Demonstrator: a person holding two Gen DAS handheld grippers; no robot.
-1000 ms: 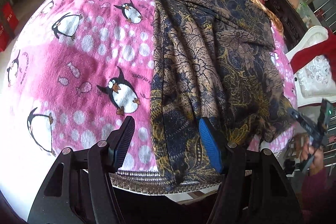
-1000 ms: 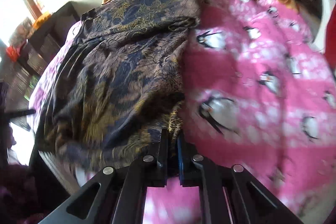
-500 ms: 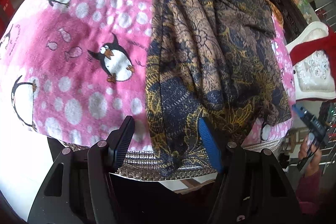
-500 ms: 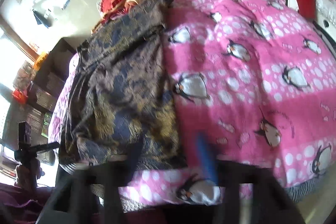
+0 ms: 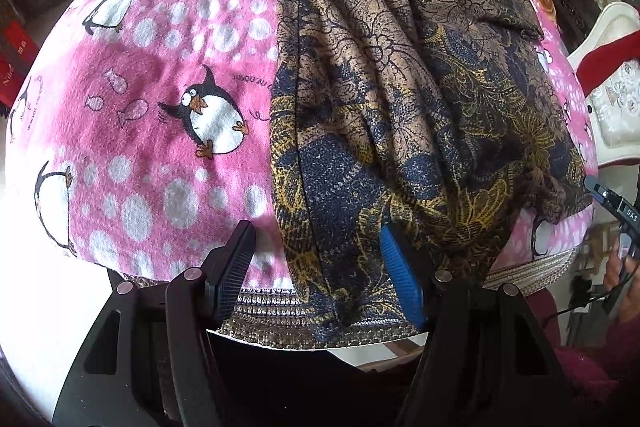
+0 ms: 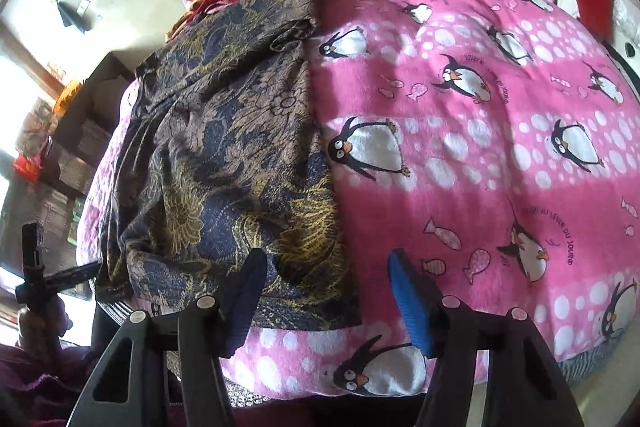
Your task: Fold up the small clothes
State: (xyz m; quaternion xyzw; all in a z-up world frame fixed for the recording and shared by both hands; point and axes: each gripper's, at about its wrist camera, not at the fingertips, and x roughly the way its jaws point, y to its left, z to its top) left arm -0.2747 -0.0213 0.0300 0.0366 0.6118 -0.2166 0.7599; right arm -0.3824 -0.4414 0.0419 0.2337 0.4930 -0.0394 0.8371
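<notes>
Both grippers open over the folded garment's near hem

We hold the left gripper [image 5: 316, 271] wide, its jaws straddling the near left edge of the dark floral garment [image 5: 400, 87], nothing pinched. Our right gripper [image 6: 326, 291] has just been opening and now stands wide too, empty, one jaw over the garment's [image 6: 224, 155] near right corner and the other over the blanket [image 6: 480, 163]. The garment lies lengthwise on the pink penguin blanket [image 5: 140, 107], already doubled into a long strip running away from us. We judge both grippers sit at the near hem so we can take its two corners and carry them toward the far end.
</notes>
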